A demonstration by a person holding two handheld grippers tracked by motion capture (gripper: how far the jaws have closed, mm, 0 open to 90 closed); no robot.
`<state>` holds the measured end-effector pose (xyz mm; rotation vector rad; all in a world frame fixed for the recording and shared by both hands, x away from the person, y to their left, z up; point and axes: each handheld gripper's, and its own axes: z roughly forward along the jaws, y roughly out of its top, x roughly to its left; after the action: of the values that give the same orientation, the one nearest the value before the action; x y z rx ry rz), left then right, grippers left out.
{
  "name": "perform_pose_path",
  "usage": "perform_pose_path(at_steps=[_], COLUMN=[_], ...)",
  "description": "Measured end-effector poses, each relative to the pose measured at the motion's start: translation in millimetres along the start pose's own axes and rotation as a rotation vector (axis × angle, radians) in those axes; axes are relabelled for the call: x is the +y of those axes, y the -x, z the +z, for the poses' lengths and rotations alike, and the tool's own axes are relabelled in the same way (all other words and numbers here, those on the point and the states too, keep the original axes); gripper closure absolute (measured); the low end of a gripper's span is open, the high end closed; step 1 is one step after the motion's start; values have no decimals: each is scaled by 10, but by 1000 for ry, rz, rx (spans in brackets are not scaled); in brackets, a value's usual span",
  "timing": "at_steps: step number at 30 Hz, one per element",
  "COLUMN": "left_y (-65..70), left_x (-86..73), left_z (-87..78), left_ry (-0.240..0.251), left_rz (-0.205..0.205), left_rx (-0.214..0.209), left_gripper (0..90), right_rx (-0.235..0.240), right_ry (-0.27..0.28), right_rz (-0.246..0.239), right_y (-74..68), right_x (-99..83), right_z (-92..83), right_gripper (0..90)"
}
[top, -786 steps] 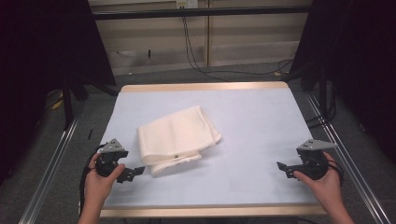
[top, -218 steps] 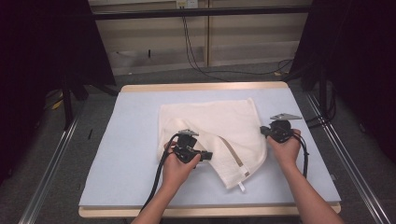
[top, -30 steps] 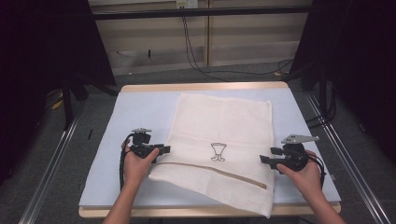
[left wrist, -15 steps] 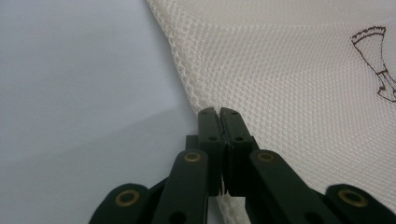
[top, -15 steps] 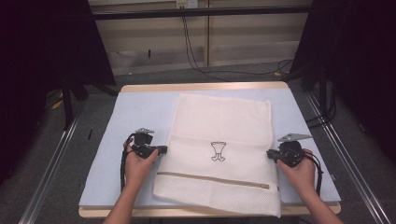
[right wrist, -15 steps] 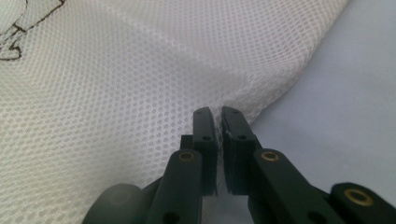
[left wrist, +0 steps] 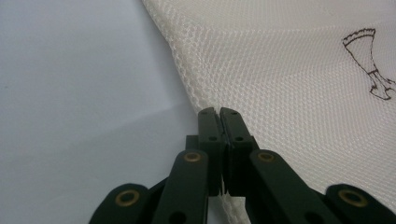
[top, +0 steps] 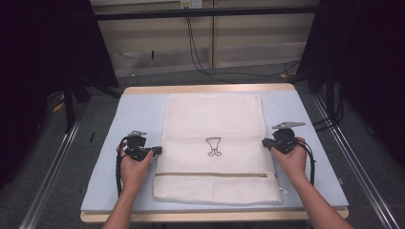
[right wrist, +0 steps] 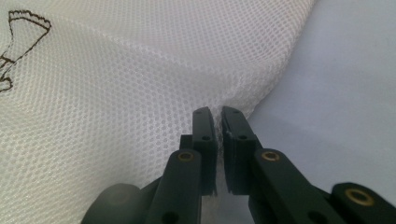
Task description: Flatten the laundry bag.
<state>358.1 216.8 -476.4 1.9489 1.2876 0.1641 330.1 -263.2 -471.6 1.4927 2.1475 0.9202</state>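
Note:
A white mesh bag with a brown goblet print and a zip strip lies spread flat on the pale blue mat. My left gripper is shut on the bag's left edge. In the left gripper view the jaws meet right at the border of the mesh bag. My right gripper is at the bag's right edge. Its jaws have just been closing, and in the right gripper view the gripper pinches a raised fold of the bag.
The mat covers a wooden table with bare blue strips left and right of the bag. Metal rails run along both sides on the floor. A black cable hangs behind the table.
The bag's crooked near end has been pulled straight and now lies flat. My right gripper has slid farther along the right edge and in towards the bag. Both grippers have shut on the edges.

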Motion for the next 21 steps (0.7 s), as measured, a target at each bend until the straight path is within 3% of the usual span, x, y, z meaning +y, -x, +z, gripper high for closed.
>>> perform_pose_path(at_steps=[21], left_y=[-4], left_x=[-63], left_z=[-87], left_ry=[-6], left_rz=[-20], left_rx=[-5], left_gripper=[884], right_rx=[37], right_ry=[13], right_rz=[2], right_y=[-5], right_x=[-34], right_z=[-5], right_gripper=[848])
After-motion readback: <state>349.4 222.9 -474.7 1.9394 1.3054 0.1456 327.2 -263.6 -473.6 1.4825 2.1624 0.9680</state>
